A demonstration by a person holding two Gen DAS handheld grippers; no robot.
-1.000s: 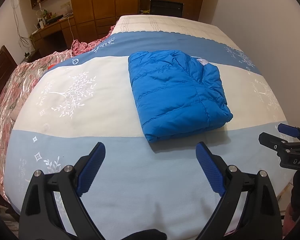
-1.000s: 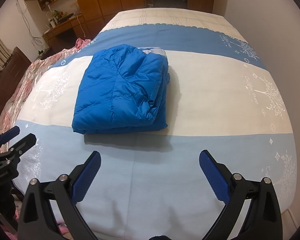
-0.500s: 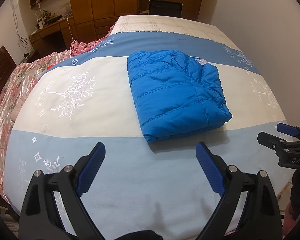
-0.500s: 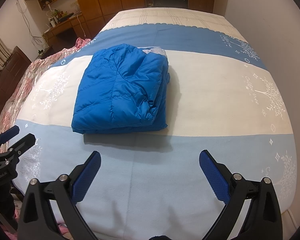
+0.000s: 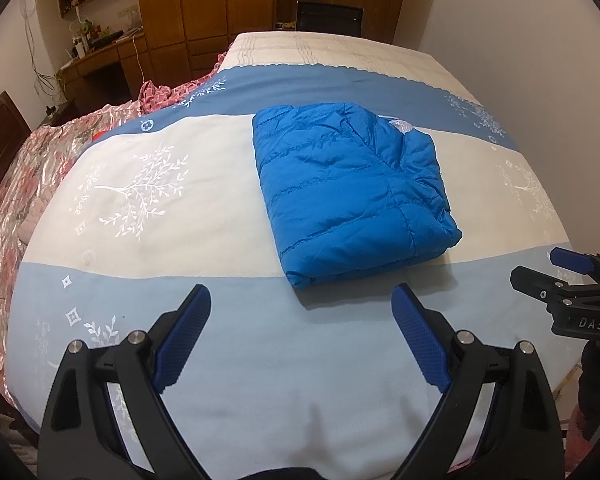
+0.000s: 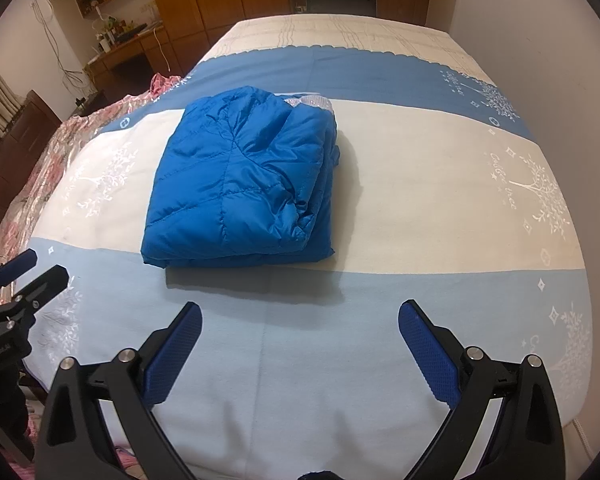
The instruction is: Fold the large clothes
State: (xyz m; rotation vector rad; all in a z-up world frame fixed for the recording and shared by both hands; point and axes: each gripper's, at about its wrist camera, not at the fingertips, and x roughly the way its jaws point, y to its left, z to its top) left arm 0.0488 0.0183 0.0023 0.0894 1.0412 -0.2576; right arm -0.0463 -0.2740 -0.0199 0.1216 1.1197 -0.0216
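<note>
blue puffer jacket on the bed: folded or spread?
Folded. The blue quilted puffer jacket lies as a compact rectangle with stacked layers along its right edge, on the striped bedspread.

A home bedroom: a bed with patterned bedding lies ahead of the tongs, wooden wardrobes and a cluttered desk beyond

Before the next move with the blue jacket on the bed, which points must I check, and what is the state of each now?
1. Jacket folded into a compact block: ok.
2. Jacket lies wholly on the bed, away from the edges: ok.
3. Left gripper open and holding nothing: ok.
4. Right gripper open and holding nothing: ok.
5. Both grippers apart from the jacket: ok.
6. Layers on the jacket's right edge flush: not ok, they bulge unevenly.
</note>
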